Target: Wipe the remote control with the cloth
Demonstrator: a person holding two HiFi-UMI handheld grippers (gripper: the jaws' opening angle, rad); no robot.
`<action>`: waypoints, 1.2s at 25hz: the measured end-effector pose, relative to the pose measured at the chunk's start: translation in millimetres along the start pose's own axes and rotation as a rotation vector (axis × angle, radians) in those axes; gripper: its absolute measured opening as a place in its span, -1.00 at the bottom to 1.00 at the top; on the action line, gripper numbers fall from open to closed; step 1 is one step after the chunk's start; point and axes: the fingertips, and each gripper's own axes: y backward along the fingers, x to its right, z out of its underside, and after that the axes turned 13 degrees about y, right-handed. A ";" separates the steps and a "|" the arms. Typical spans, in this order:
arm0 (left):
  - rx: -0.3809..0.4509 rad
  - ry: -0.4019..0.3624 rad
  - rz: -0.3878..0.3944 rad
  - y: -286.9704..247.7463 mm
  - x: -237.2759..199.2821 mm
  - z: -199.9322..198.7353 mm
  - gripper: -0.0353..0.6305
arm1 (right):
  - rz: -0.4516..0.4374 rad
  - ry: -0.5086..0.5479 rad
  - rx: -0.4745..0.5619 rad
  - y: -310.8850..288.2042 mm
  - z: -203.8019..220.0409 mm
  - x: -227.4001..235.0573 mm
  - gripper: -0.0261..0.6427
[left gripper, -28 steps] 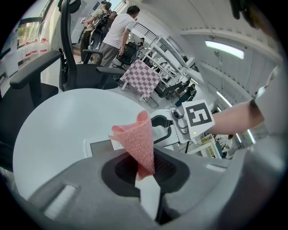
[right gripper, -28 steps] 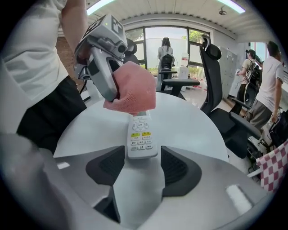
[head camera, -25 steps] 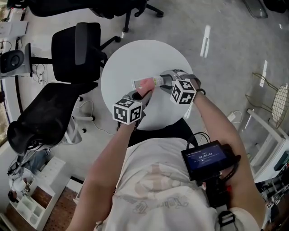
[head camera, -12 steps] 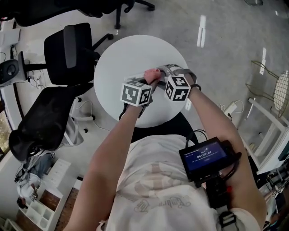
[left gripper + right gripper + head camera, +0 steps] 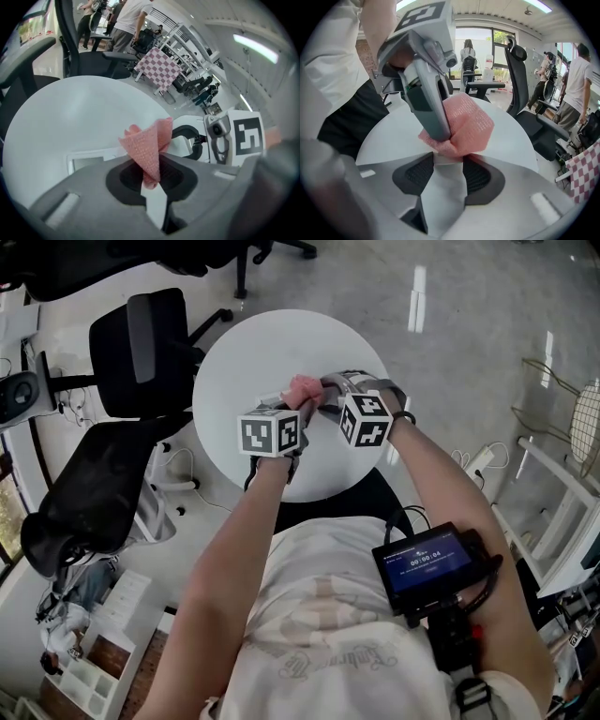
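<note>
My left gripper is shut on a pink cloth, which stands up bunched between its jaws. The white remote control lies lengthwise between the jaws of my right gripper, which is shut on it just above the round white table. In the right gripper view the left gripper's fingers press the cloth down onto the remote's far part. In the head view the cloth shows between the two marker cubes, with the left gripper close beside the right gripper.
Two black office chairs stand left of the table. A wire-frame chair is at the right. A small screen device hangs at the person's chest. People stand in the background.
My left gripper has moved in with the cloth, closer to the right gripper and lower onto the remote. The right gripper has kept still with the remote.
</note>
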 end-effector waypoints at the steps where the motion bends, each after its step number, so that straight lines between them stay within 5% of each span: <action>1: 0.015 0.024 -0.002 3.4 -6.0 -0.9 -0.76 | -0.002 0.000 -0.001 -0.4 -0.3 0.0 -0.30; 18: 0.091 0.209 0.001 25.5 -53.1 -6.8 -0.73 | -0.002 -0.030 -0.014 0.2 4.7 0.1 -0.30; 24: 0.141 0.272 -0.073 41.9 -86.2 -10.5 -0.74 | -0.002 -0.034 -0.019 0.1 6.8 0.3 -0.30; 30: 0.161 0.257 -0.136 57.5 -111.3 -15.5 -0.74 | -0.004 -0.044 -0.022 0.4 6.7 1.3 -0.30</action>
